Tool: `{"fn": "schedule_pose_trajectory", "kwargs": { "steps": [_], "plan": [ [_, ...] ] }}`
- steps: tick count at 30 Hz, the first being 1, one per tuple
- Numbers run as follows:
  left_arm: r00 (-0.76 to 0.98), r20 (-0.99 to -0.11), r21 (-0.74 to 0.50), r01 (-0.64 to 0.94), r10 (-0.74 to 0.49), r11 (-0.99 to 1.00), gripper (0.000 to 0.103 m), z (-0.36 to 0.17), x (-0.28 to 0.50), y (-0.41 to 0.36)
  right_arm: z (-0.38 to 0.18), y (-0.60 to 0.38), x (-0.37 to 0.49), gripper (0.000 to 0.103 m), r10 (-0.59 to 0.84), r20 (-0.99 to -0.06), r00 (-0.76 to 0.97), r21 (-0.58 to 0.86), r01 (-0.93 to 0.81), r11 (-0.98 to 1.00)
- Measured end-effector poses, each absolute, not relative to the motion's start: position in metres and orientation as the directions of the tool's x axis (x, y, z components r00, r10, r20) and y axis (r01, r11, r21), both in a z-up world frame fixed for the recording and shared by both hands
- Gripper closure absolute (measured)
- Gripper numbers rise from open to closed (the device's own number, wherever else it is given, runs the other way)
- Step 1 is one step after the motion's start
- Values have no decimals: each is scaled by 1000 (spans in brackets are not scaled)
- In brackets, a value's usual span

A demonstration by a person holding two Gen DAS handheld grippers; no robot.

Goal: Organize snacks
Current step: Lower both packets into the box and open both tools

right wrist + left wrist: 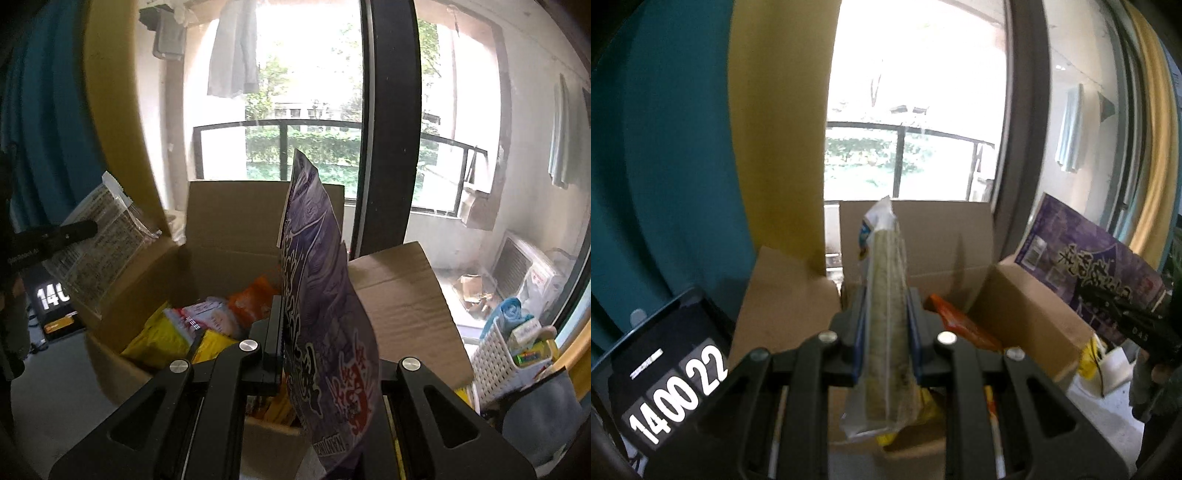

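Note:
My left gripper (886, 317) is shut on a clear packet of flat seaweed-like snack (886, 295), held edge-on above the open cardboard box (786, 295). The same packet (99, 236) and left gripper show at the left of the right wrist view. My right gripper (295, 332) is shut on a purple snack bag (321, 288), held upright over the box (229, 225). The purple bag (1082, 258) also shows at the right of the left wrist view. Inside the box lie an orange bag (251, 299), yellow bags (159, 339) and a pink-white packet (210, 314).
A phone screen with white digits (676, 391) stands left of the box. A white slotted basket (509, 350) with small items stands at the right. Box flaps (399, 295) stick out sideways. Behind are a dark window frame (391, 110) and a balcony railing.

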State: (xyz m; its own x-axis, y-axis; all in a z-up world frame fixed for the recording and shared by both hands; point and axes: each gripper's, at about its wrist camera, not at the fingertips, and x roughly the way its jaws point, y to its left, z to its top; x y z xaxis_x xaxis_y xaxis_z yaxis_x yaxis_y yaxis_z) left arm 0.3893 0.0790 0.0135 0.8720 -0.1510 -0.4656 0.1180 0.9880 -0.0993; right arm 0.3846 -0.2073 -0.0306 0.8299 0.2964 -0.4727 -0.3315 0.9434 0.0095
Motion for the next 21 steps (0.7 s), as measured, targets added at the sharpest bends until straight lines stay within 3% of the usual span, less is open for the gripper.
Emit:
{"fn": "schedule_pose_trajectory", "kwargs": {
  "steps": [4, 6, 7, 8, 9, 21],
  "plan": [
    [850, -513, -88, 85, -118, 992, 81, 1, 426, 78, -39, -200, 417, 92, 244, -500, 831, 7, -277, 961],
    [835, -544, -73, 49, -81, 996, 75, -8, 440, 78, -46, -199, 429, 91, 227, -540, 810, 13, -262, 965],
    [828, -557, -68, 38, -70, 997, 70, -11, 445, 78, -50, -198, 433, 84, 223, -554, 802, 19, -255, 967],
    [825, -562, -69, 34, -67, 997, 52, -13, 447, 77, -52, -199, 434, 71, 225, -553, 802, 22, -256, 966],
    [826, -559, -81, 37, -76, 996, 38, -15, 447, 78, -52, -199, 433, 66, 230, -550, 803, 22, -261, 965],
    [835, -540, -66, 80, -103, 995, 36, -4, 389, 64, -51, -202, 385, 64, 273, -561, 782, 17, -318, 948]
  ]
}}
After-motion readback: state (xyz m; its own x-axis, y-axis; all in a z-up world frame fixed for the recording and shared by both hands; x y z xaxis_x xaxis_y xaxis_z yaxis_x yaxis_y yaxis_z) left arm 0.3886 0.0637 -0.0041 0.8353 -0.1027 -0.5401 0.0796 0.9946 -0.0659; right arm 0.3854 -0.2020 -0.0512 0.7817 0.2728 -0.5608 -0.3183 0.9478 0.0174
